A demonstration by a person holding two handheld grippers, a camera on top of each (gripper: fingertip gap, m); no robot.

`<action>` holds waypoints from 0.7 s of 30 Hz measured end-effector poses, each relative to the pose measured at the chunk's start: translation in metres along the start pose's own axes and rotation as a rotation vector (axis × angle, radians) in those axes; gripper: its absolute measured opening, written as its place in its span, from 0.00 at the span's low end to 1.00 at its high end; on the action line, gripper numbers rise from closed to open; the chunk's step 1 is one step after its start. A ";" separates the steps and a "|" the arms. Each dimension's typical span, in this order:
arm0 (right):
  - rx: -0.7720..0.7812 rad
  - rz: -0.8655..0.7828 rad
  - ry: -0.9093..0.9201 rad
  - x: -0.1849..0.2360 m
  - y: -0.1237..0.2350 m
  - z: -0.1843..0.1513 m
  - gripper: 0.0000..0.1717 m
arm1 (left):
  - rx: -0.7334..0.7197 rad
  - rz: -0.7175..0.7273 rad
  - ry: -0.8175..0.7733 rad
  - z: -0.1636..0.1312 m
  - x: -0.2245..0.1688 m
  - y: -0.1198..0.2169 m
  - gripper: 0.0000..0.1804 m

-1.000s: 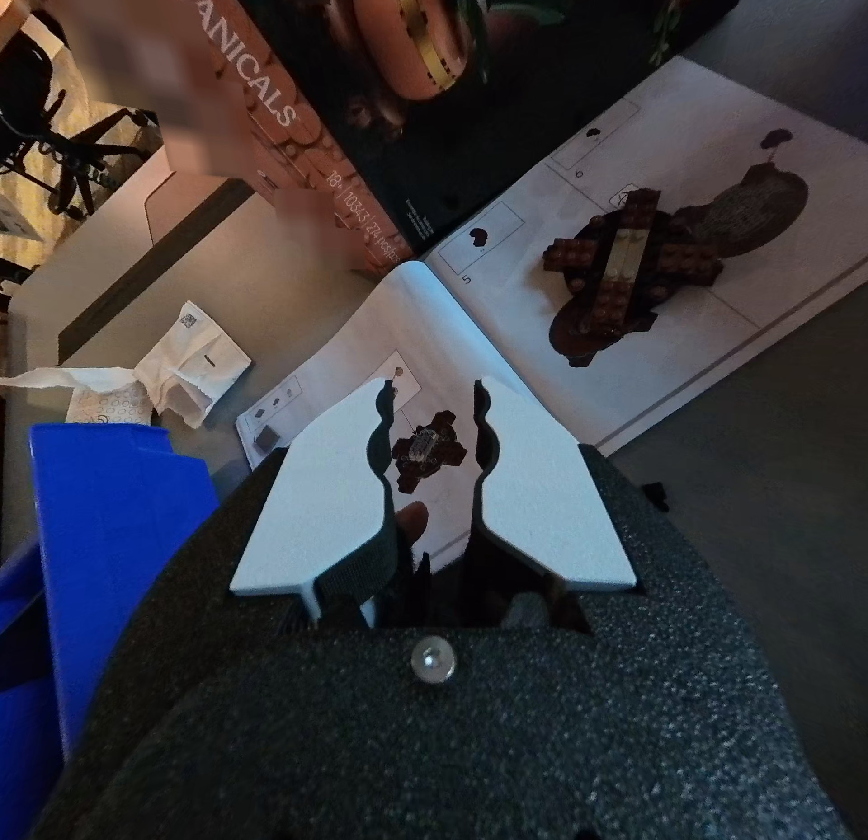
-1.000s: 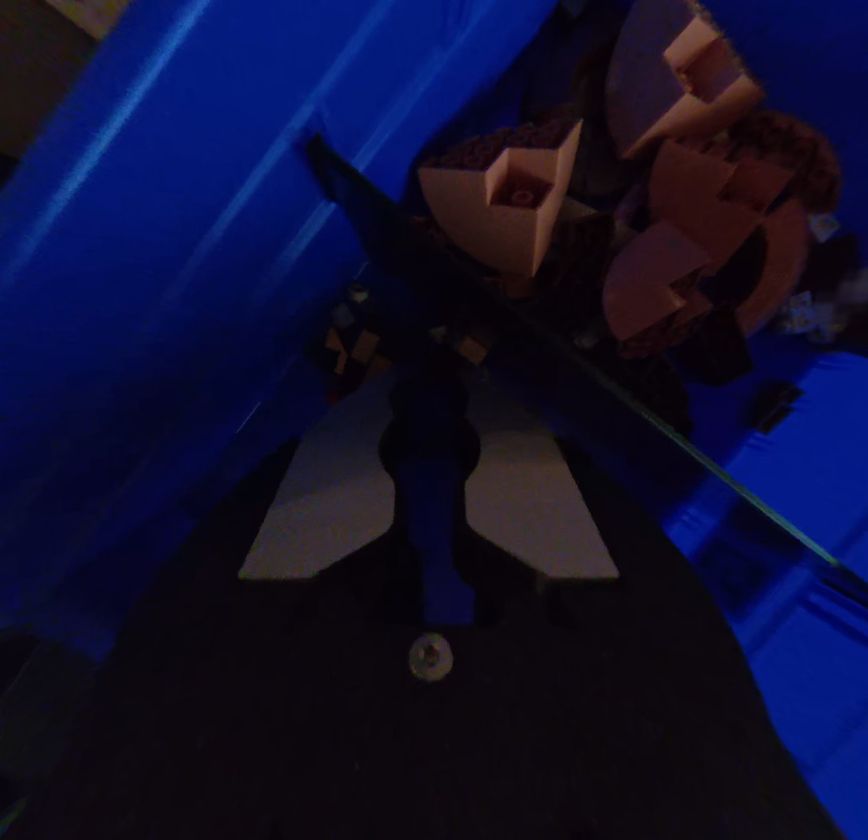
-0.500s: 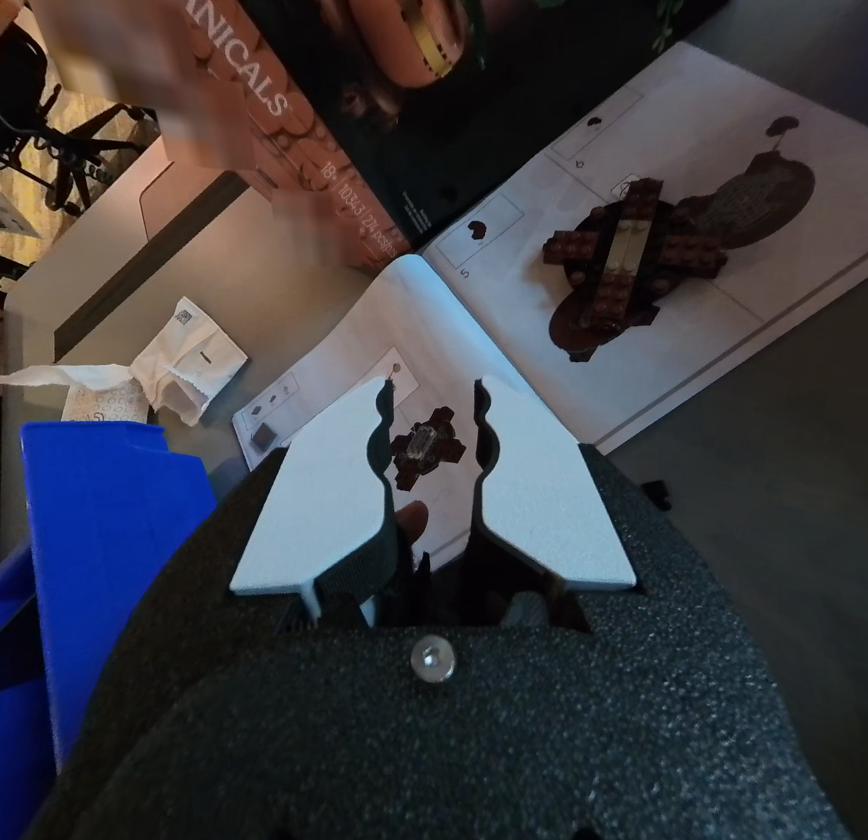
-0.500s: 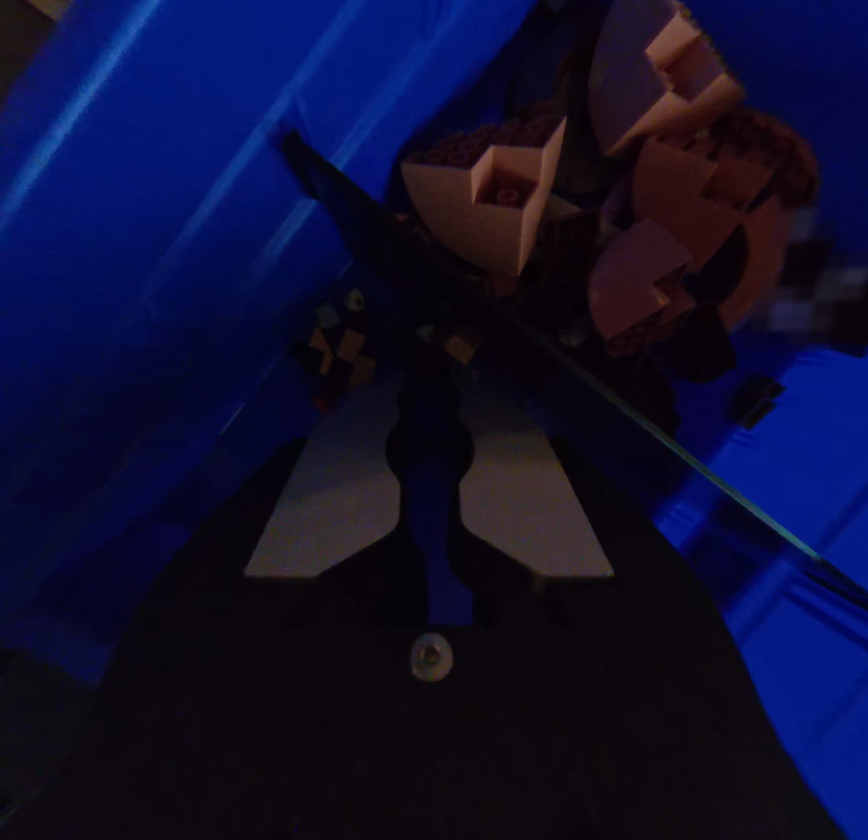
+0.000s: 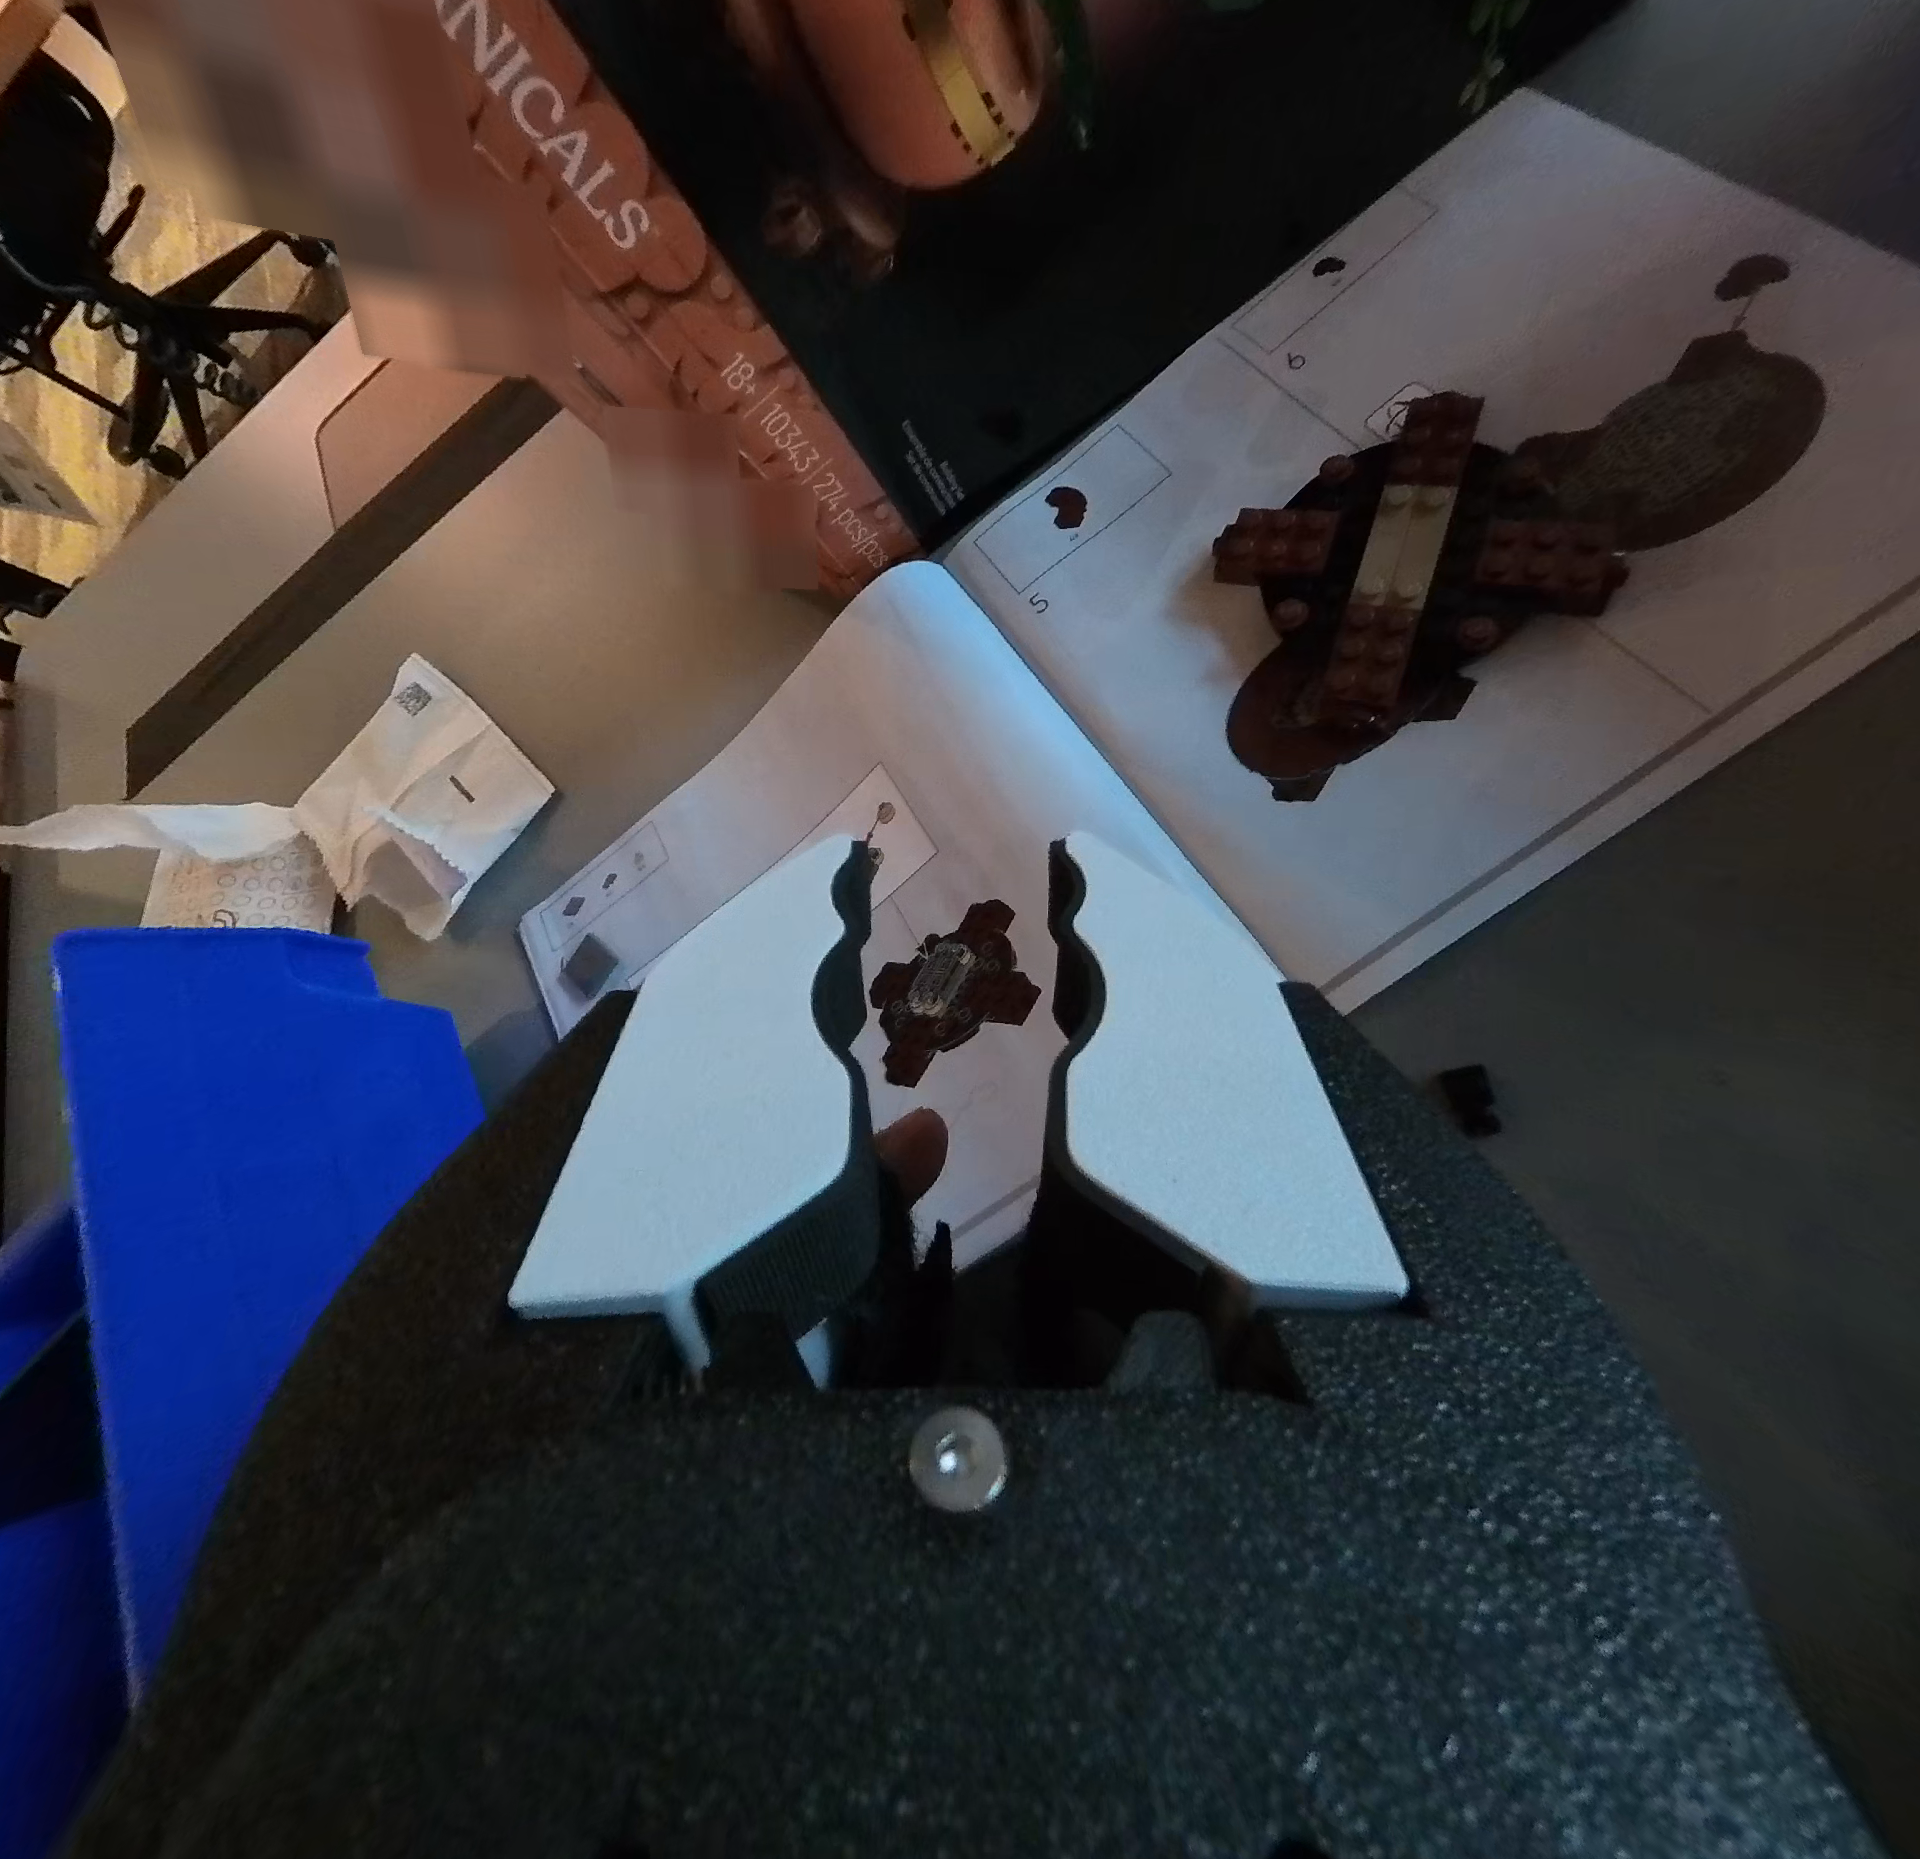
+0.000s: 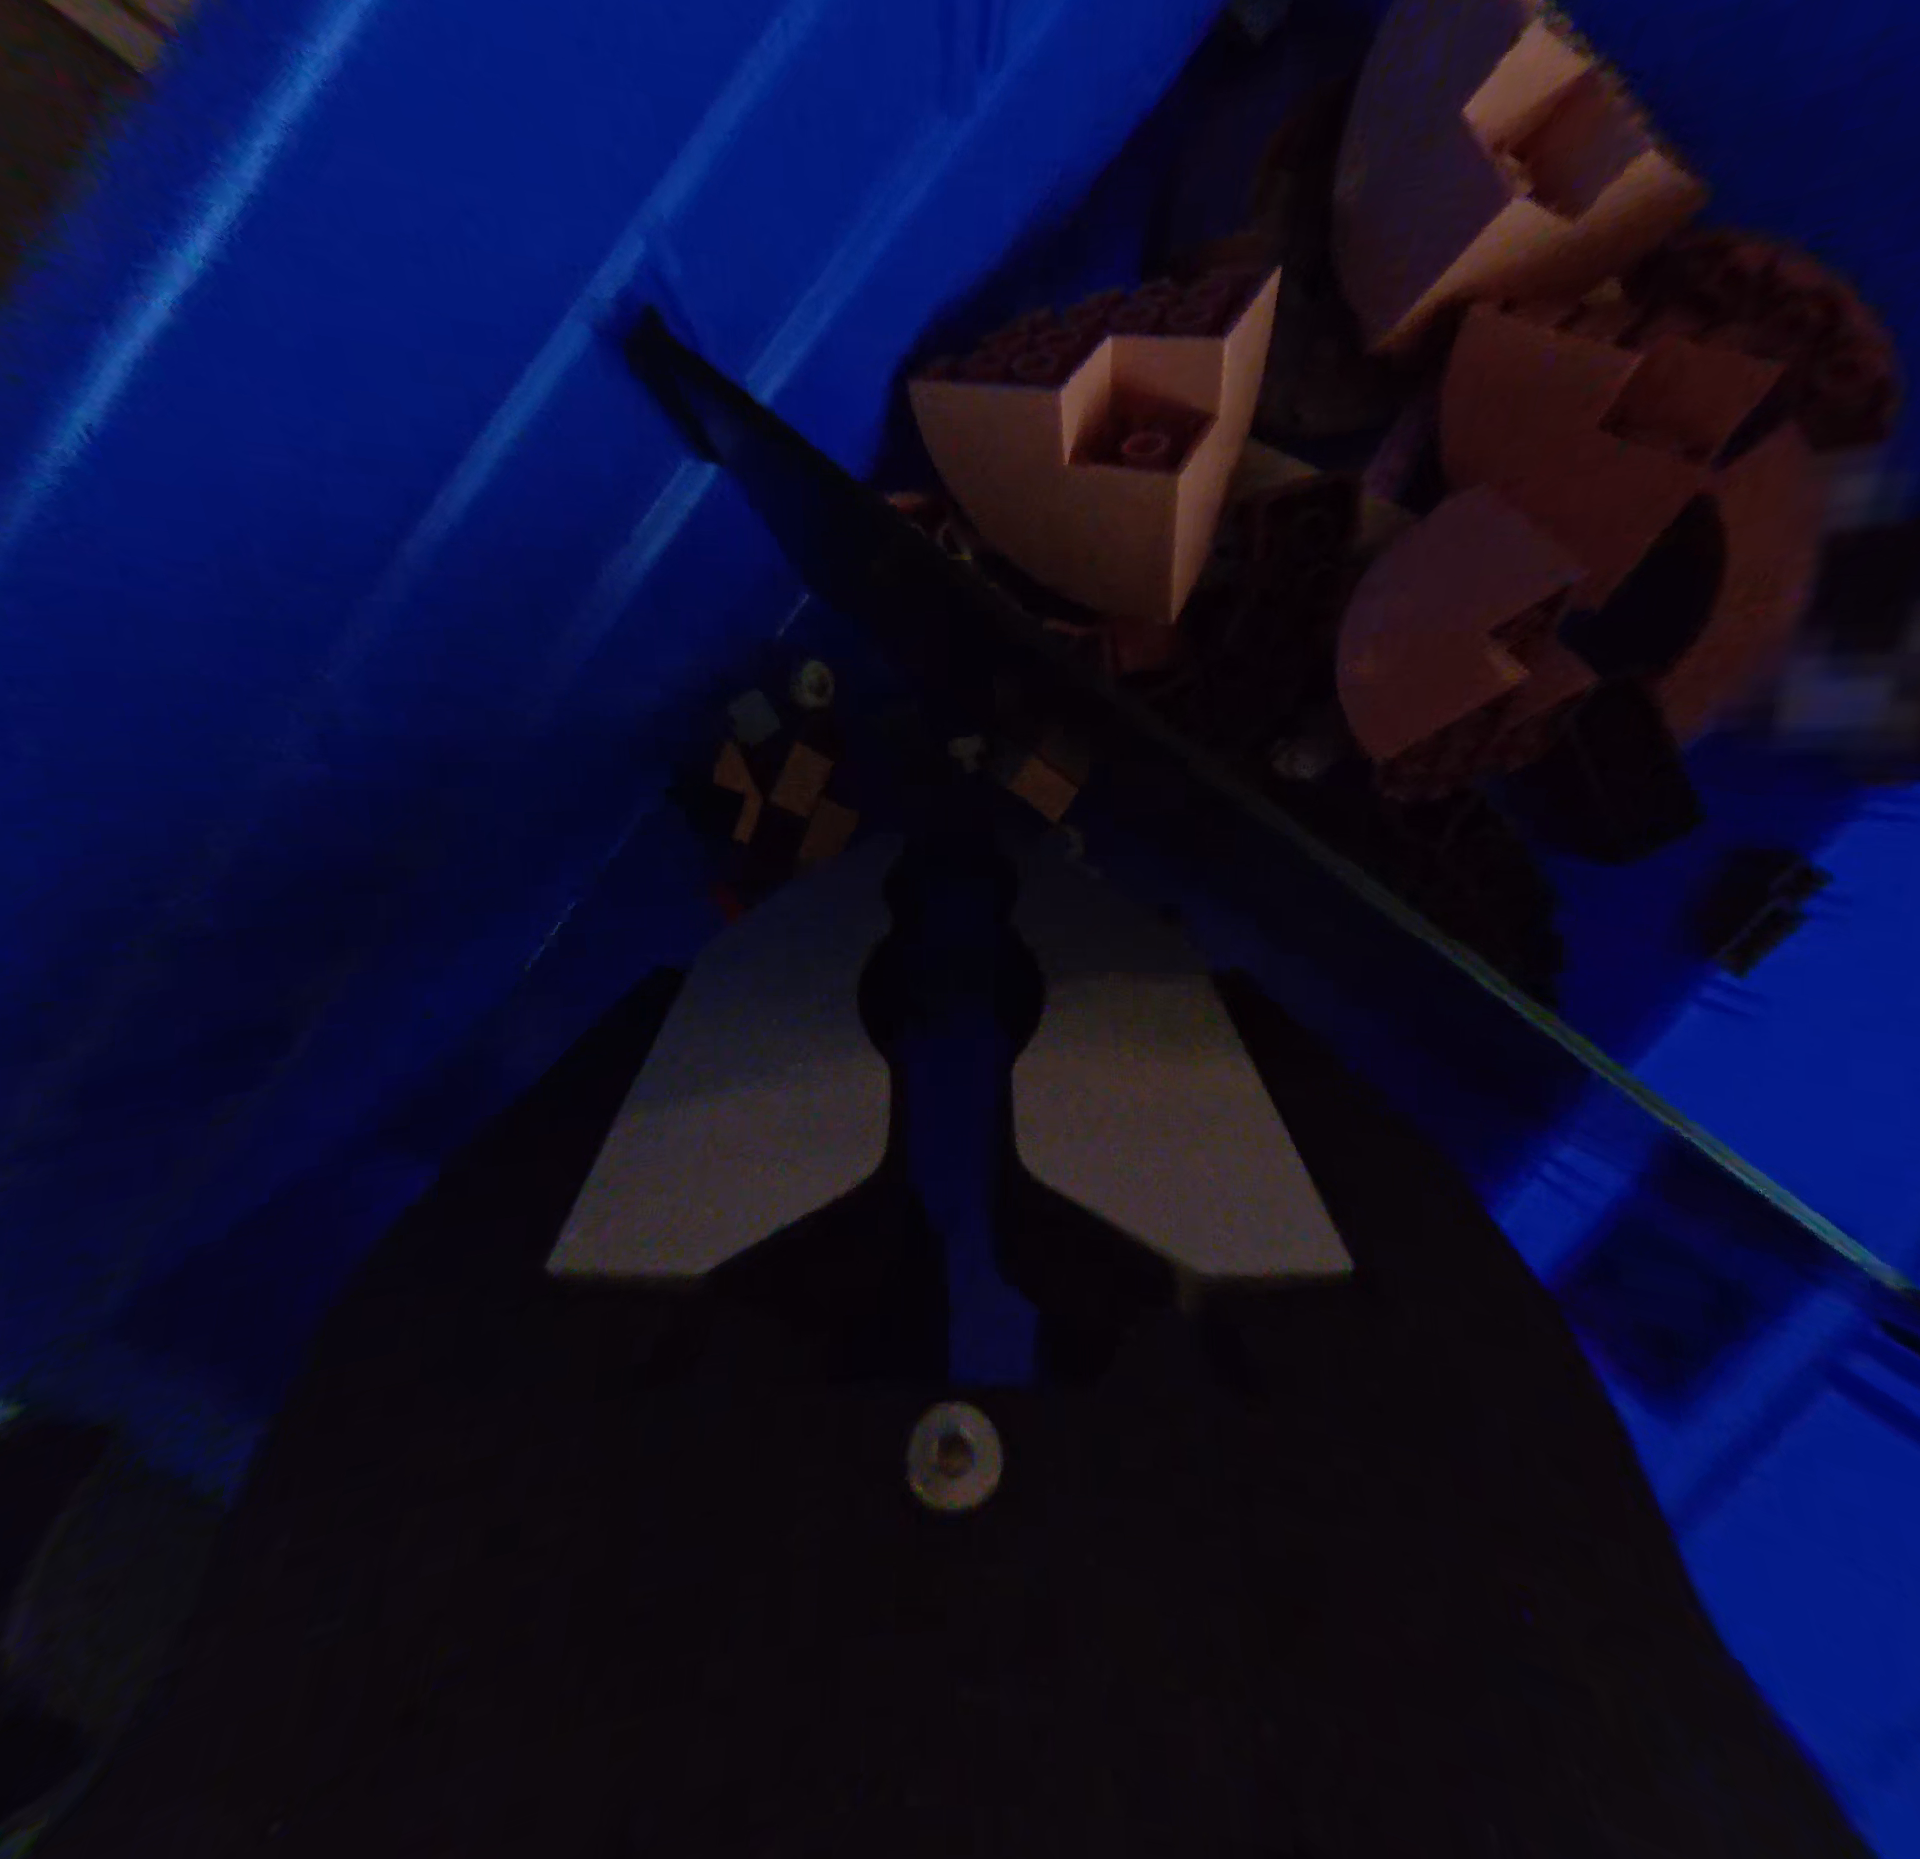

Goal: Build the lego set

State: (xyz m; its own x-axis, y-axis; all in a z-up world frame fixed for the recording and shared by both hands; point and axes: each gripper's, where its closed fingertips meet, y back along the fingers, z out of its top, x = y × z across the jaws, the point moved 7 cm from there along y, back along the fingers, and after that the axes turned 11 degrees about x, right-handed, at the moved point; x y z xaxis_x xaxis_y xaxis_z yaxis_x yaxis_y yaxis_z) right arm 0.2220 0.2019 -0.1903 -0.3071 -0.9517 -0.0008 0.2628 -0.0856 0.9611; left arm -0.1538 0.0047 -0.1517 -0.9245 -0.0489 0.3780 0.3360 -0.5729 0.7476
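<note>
My left gripper (image 5: 956, 859) is open and holds nothing. It hovers over the left page of an open instruction booklet (image 5: 1122, 770), and a printed picture shows between its fingers. A dark brown brick assembly with a tan strip (image 5: 1392, 562) lies on the right page, well ahead of it. My right gripper (image 6: 954, 843) is deep inside a dim blue bin (image 6: 416, 459). Its fingers (image 6: 748, 1082) stand close together, tips lost in the dark among small tan pieces (image 6: 790, 781) and a small pale piece (image 6: 967, 747). I cannot make out whether they hold anything.
A dark set box (image 5: 883, 251) stands behind the booklet. A torn white paper bag (image 5: 416, 770) lies to the left and a blue bin (image 5: 239, 1134) at the near left. A small black piece (image 5: 1470, 1092) lies on the table. Large tan curved bricks (image 6: 1122, 469) fill the bin beyond a thin divider (image 6: 1455, 988).
My right gripper's fingers have drawn closer together among the small pieces and it has shifted slightly in the bin. The left gripper has barely moved and stays open.
</note>
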 end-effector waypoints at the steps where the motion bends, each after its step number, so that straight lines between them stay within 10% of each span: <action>1: -0.026 0.009 -0.010 0.001 0.004 0.000 0.04 | -0.002 0.000 -0.001 0.000 0.000 0.001 0.18; 13: -0.400 0.006 0.097 0.055 0.118 0.029 0.04 | -0.078 -0.049 0.026 -0.018 -0.008 0.026 0.18; 21: -0.422 0.163 0.303 0.162 0.084 0.101 0.04 | -0.065 -0.138 0.029 -0.058 -0.012 0.042 0.19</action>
State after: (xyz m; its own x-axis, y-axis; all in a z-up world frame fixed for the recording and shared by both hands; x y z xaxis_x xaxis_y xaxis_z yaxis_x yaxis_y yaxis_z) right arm 0.1019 0.0709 -0.0819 0.0289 -0.9996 -0.0006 0.6484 0.0182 0.7610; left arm -0.1390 -0.0662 -0.1568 -0.9663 0.0111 0.2573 0.1936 -0.6276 0.7541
